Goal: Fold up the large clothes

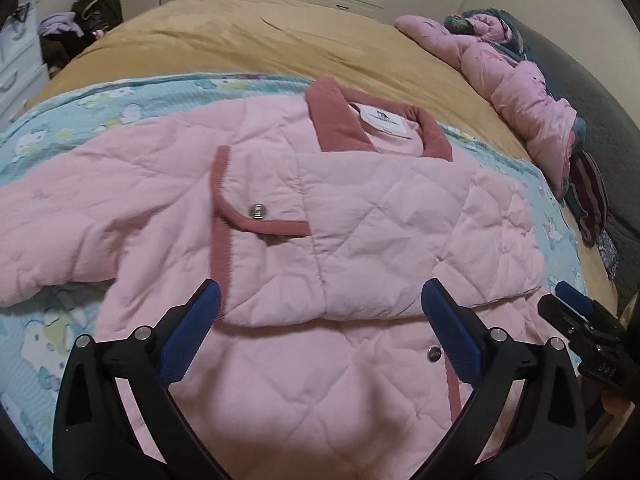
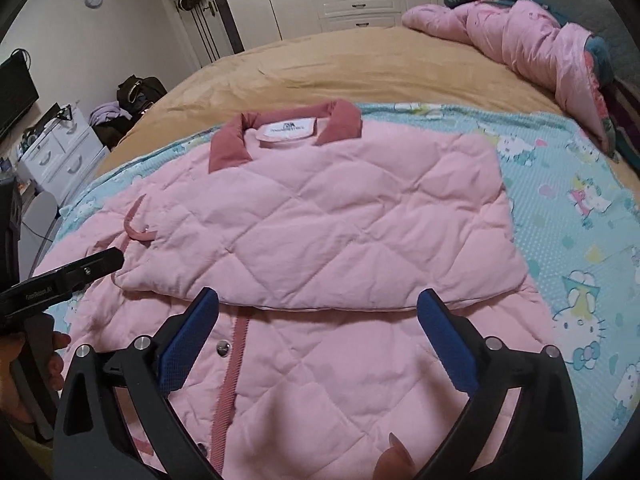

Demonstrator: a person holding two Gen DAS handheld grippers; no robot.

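1. Both sets of jaws stand wide with nothing between them: the left gripper (image 1: 320, 300) and the right gripper (image 2: 318, 306) hover just above the pink quilted jacket (image 2: 340, 216).
2. It lies collar-up on the blue cartoon-print sheet (image 2: 580, 208), spread over the tan bedcover (image 1: 240, 36). The right side is folded across the chest; the left sleeve (image 1: 52, 236) sprawls outward.
3. On the left, I'd pinch that sleeve near the cuff, through both layers.
4. Carry it low across the pocket flap (image 1: 260, 216), laying it flat.
5. On the right, keep the folded edge (image 2: 320, 304) pinned so the padding doesn't spring open.
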